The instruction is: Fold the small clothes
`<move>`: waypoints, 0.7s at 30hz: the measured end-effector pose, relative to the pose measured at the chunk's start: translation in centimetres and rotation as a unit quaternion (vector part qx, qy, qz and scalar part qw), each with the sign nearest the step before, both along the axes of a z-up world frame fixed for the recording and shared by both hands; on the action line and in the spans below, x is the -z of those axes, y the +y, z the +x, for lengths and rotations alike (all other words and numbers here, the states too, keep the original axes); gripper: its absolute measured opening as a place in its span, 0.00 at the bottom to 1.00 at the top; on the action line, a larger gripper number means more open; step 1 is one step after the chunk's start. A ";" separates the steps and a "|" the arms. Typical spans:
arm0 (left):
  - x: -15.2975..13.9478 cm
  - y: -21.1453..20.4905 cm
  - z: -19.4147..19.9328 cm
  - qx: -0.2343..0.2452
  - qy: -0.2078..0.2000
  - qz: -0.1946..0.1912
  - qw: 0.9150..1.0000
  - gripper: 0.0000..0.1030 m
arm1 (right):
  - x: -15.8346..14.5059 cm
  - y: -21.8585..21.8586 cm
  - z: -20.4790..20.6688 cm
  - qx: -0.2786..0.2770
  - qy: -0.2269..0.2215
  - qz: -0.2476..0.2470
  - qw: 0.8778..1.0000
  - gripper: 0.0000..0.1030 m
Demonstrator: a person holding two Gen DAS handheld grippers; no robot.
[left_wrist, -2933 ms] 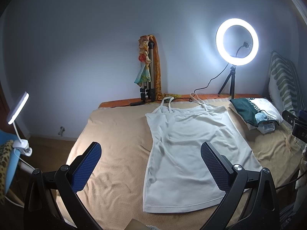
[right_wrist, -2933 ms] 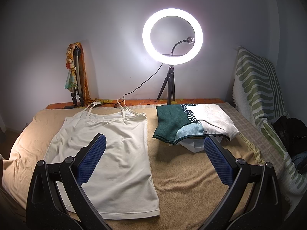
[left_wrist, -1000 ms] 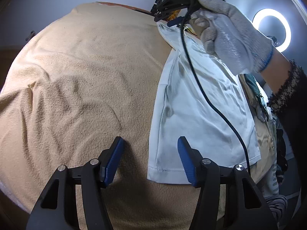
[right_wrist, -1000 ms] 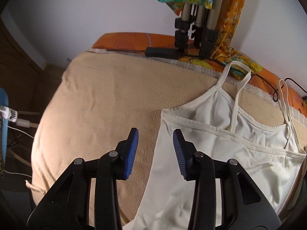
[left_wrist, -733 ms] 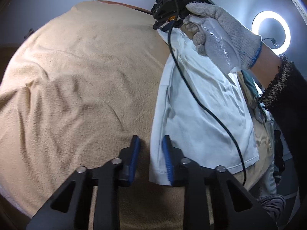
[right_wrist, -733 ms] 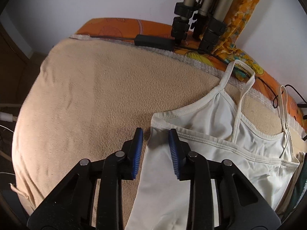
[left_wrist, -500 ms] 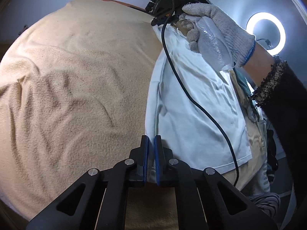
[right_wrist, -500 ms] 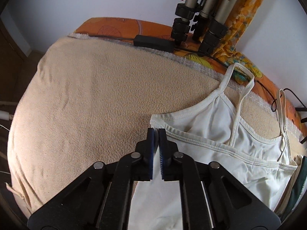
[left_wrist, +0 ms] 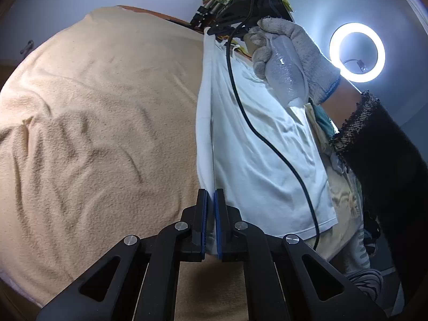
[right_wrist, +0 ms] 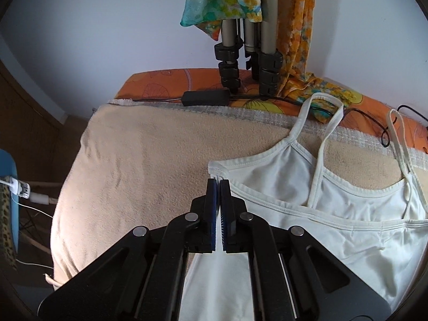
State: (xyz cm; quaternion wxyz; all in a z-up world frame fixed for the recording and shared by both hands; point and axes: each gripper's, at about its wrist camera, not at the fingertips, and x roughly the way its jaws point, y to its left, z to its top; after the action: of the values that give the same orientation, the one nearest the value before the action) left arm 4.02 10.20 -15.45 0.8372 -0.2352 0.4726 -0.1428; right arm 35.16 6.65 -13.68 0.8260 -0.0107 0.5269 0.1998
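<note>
Both tools pinch the white camisole (left_wrist: 267,160) along 1 side: left tool (left_wrist: 210,224) at the hem, right tool (right_wrist: 218,208) by the armhole. First lengthwise fold; next, carry that edge across.

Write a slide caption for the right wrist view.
Right gripper shut on the white camisole's top corner, on the beige blanket.

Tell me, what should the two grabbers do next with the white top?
Probably lift that side edge together and carry it across toward the middle. The left gripper pinches the white top at its hem corner, the right gripper near the armpit corner, and the rest lies flat.
</note>
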 end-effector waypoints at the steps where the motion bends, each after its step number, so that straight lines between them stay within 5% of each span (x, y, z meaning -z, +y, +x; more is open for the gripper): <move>1: -0.3 -0.2 0.0 0.003 -0.003 -0.001 1.000 0.04 | 0.0 0.0 0.0 -0.003 -0.001 0.001 1.000 0.03; 13: -2.0 -4.7 0.2 0.065 -0.025 -0.009 0.998 0.04 | -2.3 -8.2 -0.4 0.012 -0.016 0.036 0.999 0.03; 21: -1.6 -9.3 0.9 0.115 -0.020 -0.002 0.993 0.03 | -0.3 -14.2 -0.2 0.049 0.001 0.036 0.998 0.03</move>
State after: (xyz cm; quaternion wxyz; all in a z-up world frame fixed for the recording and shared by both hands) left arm 4.89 0.93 -13.88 0.8240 -0.1780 0.4797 -0.2434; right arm 34.97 -7.57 -13.41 0.8344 0.0446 0.5198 0.1779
